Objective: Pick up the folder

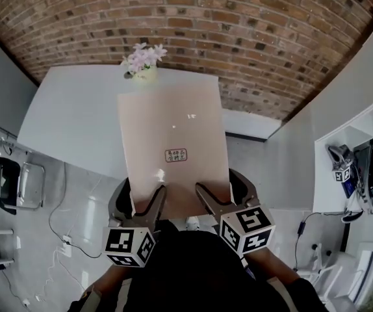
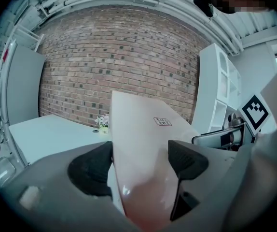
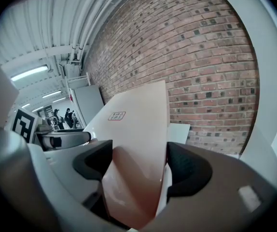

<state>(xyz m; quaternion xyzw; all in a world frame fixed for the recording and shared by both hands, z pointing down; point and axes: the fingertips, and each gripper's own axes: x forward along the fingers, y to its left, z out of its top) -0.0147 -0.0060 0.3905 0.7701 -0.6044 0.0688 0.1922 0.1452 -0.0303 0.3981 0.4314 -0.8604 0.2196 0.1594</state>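
Head view, one item under handling, with its surroundings.

1. Folder (image 1: pixel 173 135): pale pink, flat, with a small printed label (image 1: pixel 175 155) near its middle (print too small to read). It was held up off the white table (image 1: pixel 69 129), its near edge toward the person. Its far edge reached toward the flowers (image 1: pixel 142 60) at the table's far end.

2. Left gripper (image 1: pixel 138 197): clamped on the folder's near edge at the left corner, its marker cube (image 1: pixel 129 244) facing the camera. In the left gripper view, the gripper (image 2: pixel 139 163) had both dark pads (image 2: pixel 92 168) pressed to the folder (image 2: pixel 143 129). The sheet ran out between them, bowed, and rose against the brick wall (image 2: pixel 119 52).

3. Right gripper (image 1: pixel 222 194): clamped on the same near edge at the right corner, just beside the left one, with its own marker cube (image 1: pixel 246 229) below. In the right gripper view, the gripper (image 3: pixel 141 164) had its jaws standing wide. Both pads (image 3: pixel 186 168) still bore on the curved folder (image 3: pixel 138 110), which filled the gap between them.

4. Surroundings: a brick wall (image 1: pixel 238 25) stood behind the table, a white shelf unit (image 1: pixel 342 155) stood at the right, and cables (image 1: pixel 69 239) lay on the pale floor at the left. People (image 3: pixel 61 117) stood well off in the right gripper view, too small to describe.
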